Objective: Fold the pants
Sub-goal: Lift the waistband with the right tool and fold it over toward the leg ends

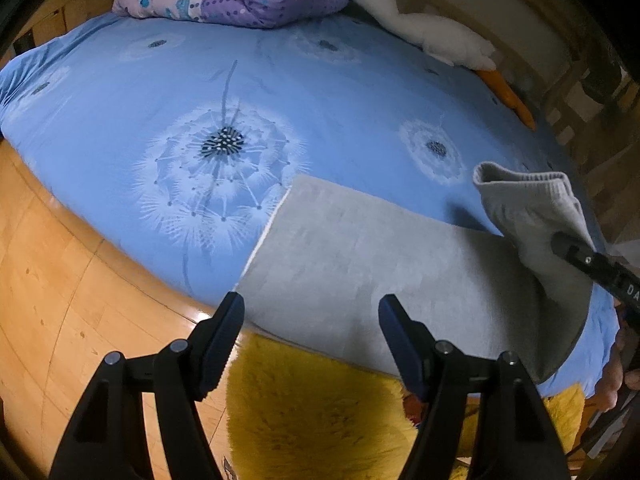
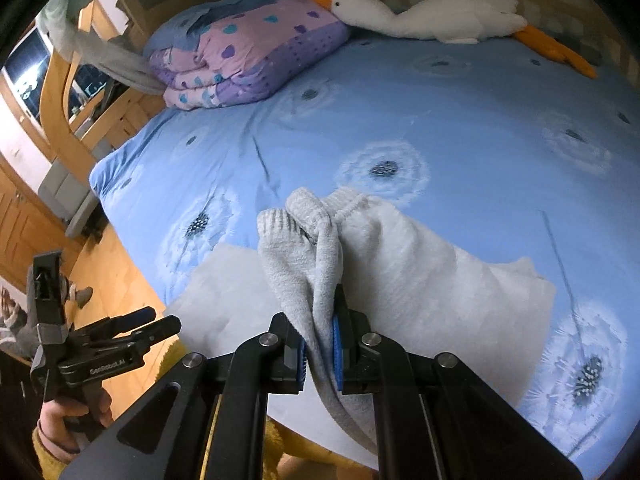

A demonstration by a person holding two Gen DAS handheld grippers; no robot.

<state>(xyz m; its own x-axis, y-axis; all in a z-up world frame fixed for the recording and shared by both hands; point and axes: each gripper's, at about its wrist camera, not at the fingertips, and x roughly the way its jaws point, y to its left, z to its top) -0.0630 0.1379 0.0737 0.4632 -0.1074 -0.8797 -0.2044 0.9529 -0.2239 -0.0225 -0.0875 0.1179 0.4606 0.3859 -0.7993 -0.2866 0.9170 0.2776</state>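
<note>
Grey pants [image 1: 360,256] lie flat across the near edge of the blue bed. My left gripper [image 1: 311,320] is open and empty, hovering just off the pants' near left corner. My right gripper [image 2: 320,354] is shut on the ribbed cuff end of the pants [image 2: 312,248] and holds it lifted above the flat part [image 2: 460,280]. In the left wrist view the lifted cuff [image 1: 528,200] hangs at the right with the right gripper [image 1: 592,264] under it. The left gripper [image 2: 136,328] shows at the lower left of the right wrist view.
The bed has a blue dandelion-print cover [image 1: 200,92]. A folded purple quilt [image 2: 248,60] and a white plush goose [image 2: 432,16] lie at the far side. A yellow fluffy rug [image 1: 320,412] and wooden floor [image 1: 80,280] are below the bed edge.
</note>
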